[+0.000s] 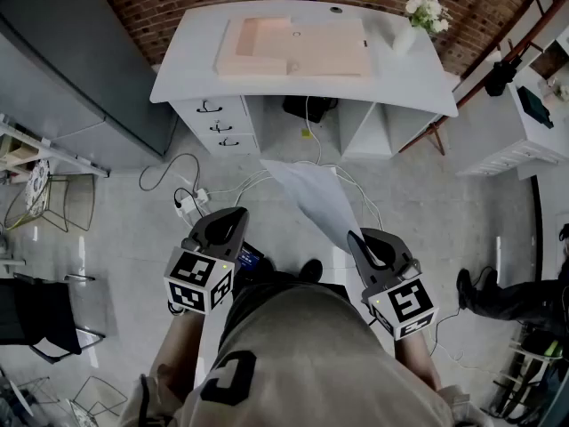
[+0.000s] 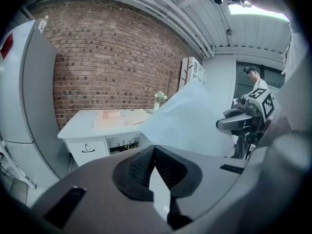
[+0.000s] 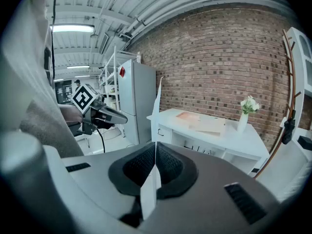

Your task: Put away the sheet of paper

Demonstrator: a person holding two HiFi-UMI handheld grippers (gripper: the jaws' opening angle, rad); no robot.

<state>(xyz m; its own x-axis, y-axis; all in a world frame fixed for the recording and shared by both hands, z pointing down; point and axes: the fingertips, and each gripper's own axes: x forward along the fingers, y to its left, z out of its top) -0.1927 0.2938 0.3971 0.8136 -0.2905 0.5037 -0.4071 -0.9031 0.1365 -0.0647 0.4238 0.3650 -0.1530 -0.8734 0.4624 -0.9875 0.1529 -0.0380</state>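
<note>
The sheet of paper (image 1: 311,194) is white and hangs in the air in front of me, running from my right gripper up toward the desk. My right gripper (image 1: 357,236) is shut on its near corner. In the right gripper view the sheet (image 3: 155,116) stands edge-on between the closed pads. My left gripper (image 1: 233,214) is beside it to the left, apart from the sheet, shut with nothing in it. The left gripper view shows the sheet (image 2: 187,123) as a broad pale face, with the right gripper (image 2: 242,121) behind it.
A white desk (image 1: 400,78) stands ahead against a brick wall, with a peach board (image 1: 293,47), a vase of flowers (image 1: 416,20) and drawers (image 1: 218,118). Cables and a power strip (image 1: 187,205) lie on the floor. A grey cabinet (image 1: 71,60) stands left. A person's legs (image 1: 502,296) show at right.
</note>
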